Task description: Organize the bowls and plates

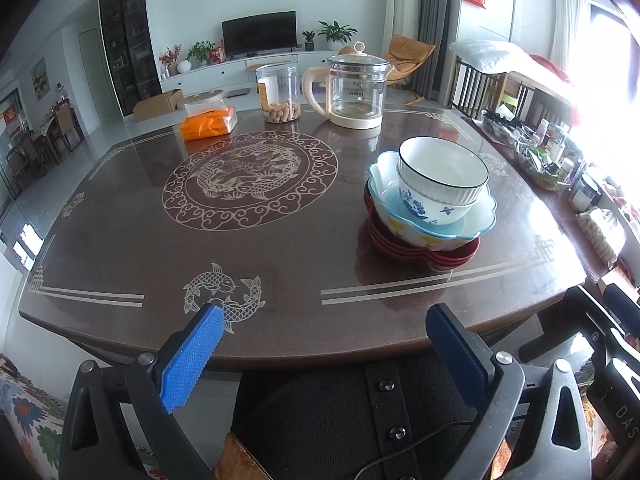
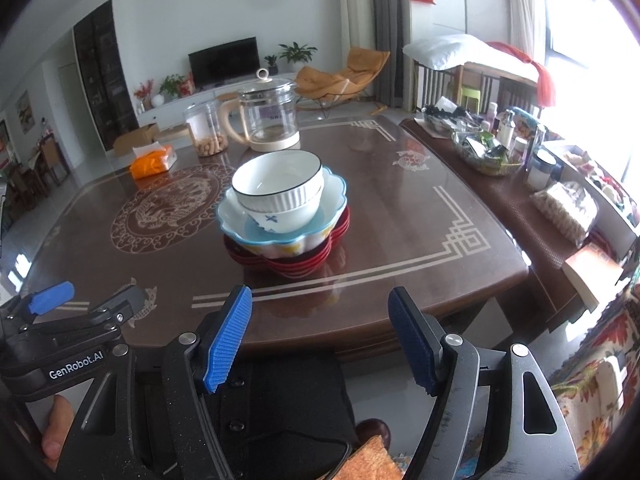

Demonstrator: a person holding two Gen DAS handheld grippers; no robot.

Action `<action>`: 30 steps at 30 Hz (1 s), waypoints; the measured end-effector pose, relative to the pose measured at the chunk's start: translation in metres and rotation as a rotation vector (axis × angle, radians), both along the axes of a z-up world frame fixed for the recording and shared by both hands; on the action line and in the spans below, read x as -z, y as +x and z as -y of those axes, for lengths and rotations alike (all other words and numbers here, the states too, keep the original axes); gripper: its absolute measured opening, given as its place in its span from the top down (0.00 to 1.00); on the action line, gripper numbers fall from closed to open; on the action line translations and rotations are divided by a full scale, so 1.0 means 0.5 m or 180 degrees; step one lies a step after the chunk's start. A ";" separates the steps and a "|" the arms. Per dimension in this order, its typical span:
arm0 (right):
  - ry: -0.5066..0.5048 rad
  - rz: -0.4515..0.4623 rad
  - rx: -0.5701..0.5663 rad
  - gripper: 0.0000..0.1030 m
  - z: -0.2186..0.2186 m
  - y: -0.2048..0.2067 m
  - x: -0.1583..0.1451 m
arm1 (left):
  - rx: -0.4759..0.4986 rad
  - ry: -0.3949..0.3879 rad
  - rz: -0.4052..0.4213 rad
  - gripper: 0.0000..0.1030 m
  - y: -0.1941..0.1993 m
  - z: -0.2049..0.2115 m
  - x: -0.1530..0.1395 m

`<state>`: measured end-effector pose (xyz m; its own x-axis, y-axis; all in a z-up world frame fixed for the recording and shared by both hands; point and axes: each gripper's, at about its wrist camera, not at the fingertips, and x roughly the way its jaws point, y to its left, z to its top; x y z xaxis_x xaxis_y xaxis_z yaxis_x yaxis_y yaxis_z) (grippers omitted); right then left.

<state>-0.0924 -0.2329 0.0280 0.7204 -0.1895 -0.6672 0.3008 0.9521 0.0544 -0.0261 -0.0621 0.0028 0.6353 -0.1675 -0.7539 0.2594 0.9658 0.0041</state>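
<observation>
I held my left hand-held gripper [image 1: 320, 320] and right hand-held gripper [image 2: 320, 312] wide apart and empty, near the bench's [image 1: 280, 248] front edge. Ahead on it stood the stack: ribbed white bowl [image 1: 442, 172] in a floral bowl [image 1: 430, 204], in a scalloped blue dish [image 1: 476, 216], on red plates [image 1: 384, 240].

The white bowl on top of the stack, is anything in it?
Empty: the white bowl shows only its bare, glossy inside in both views.
</observation>
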 end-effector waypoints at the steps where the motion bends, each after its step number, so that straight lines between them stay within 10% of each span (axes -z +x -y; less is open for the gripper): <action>1: -0.0034 0.0016 -0.0010 0.28 -0.006 -0.001 -0.002 | -0.0002 0.0002 0.0012 0.02 -0.001 -0.001 -0.001; 30: -0.0056 0.0007 0.0023 0.28 -0.014 0.001 0.013 | 0.0014 -0.0008 0.0020 0.02 0.001 -0.008 0.004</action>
<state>-0.0920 -0.2258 0.0217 0.7205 -0.2065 -0.6620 0.3077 0.9507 0.0382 -0.0254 -0.0581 0.0010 0.6394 -0.1720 -0.7494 0.2635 0.9647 0.0034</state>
